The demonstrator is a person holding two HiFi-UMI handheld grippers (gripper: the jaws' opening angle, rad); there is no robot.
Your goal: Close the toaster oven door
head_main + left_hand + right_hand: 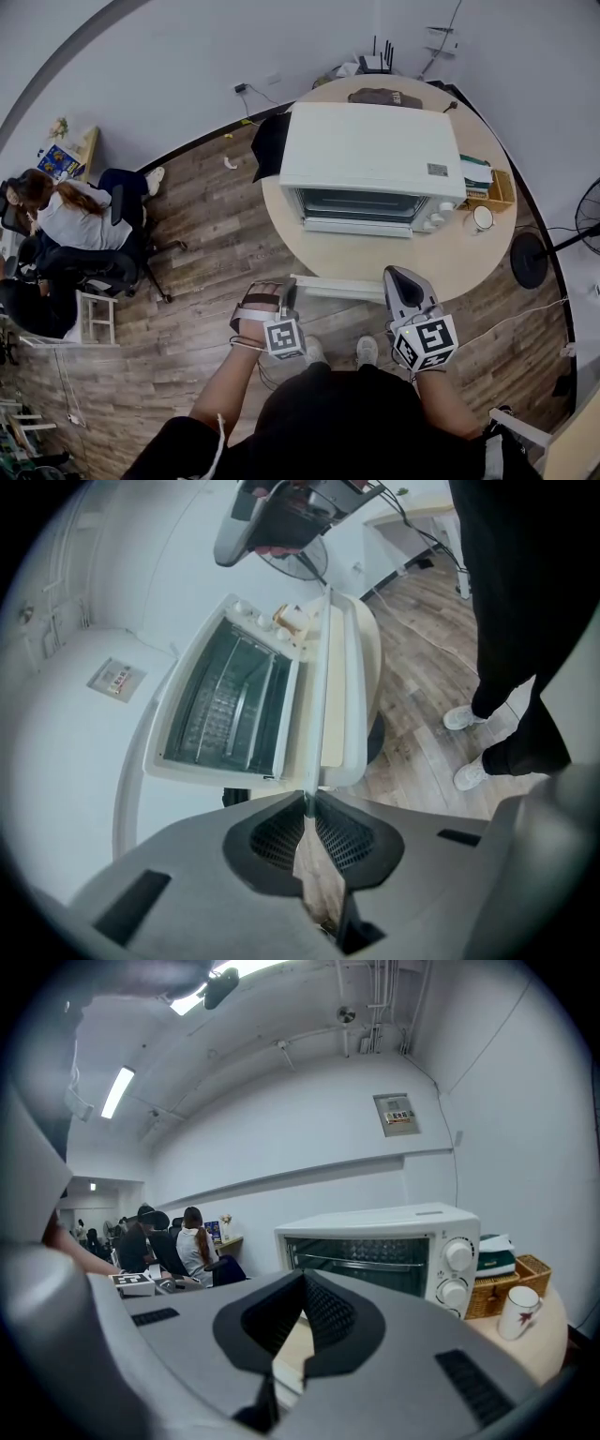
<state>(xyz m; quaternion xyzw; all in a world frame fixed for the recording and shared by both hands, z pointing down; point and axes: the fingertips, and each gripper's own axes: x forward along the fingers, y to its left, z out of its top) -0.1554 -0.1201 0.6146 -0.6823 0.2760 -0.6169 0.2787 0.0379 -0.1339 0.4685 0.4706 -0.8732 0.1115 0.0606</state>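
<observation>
A white toaster oven (pixel 372 150) stands on the round wooden table (pixel 473 267), and its door (pixel 339 290) is folded down flat towards me. In the left gripper view I look into the open cavity (pixel 230 700), and the door's long handle bar (pixel 316 686) runs straight into my jaws. My left gripper (pixel 286 292) (pixel 307 801) is shut on the left end of that handle. My right gripper (pixel 405 286) (pixel 303 1279) hovers at the table's near edge by the door's right end. It is shut with nothing between its jaws and points at the oven front (pixel 375 1255).
A white mug (pixel 482 217) and a wicker basket (pixel 495 191) sit right of the oven. A dark cloth (pixel 384 97) lies behind it. A standing fan (pixel 562 246) is at the right, and seated people (pixel 75 220) are at the left. My shoes (pixel 366 351) are under the table edge.
</observation>
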